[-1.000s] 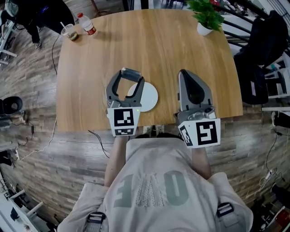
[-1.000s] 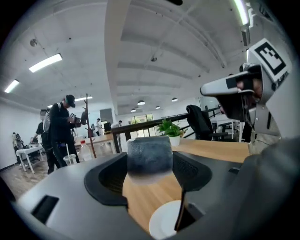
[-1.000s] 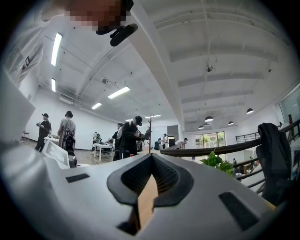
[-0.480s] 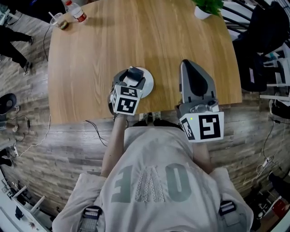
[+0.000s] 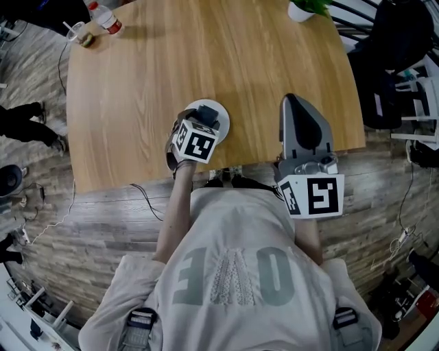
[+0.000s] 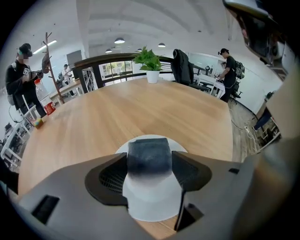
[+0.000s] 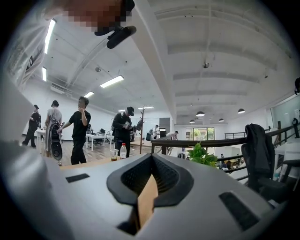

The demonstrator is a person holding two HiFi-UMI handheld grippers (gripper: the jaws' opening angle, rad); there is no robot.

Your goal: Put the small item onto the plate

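A small dark grey block sits between the jaws of my left gripper, which is shut on it. The block hangs just over the white plate, and I cannot tell whether it touches. In the head view the left gripper tips down over the plate near the table's front edge, and its marker cube hides most of the block. My right gripper hovers to the right above the table edge. Its jaws are shut with nothing between them.
The wooden table carries a bottle and a cup at its far left corner, and a potted plant at the far right. A chair draped in black stands to the right. Several people stand in the background.
My left gripper has swung over the plate and tipped downward with the block in it. The right gripper has stayed shut and barely moved.
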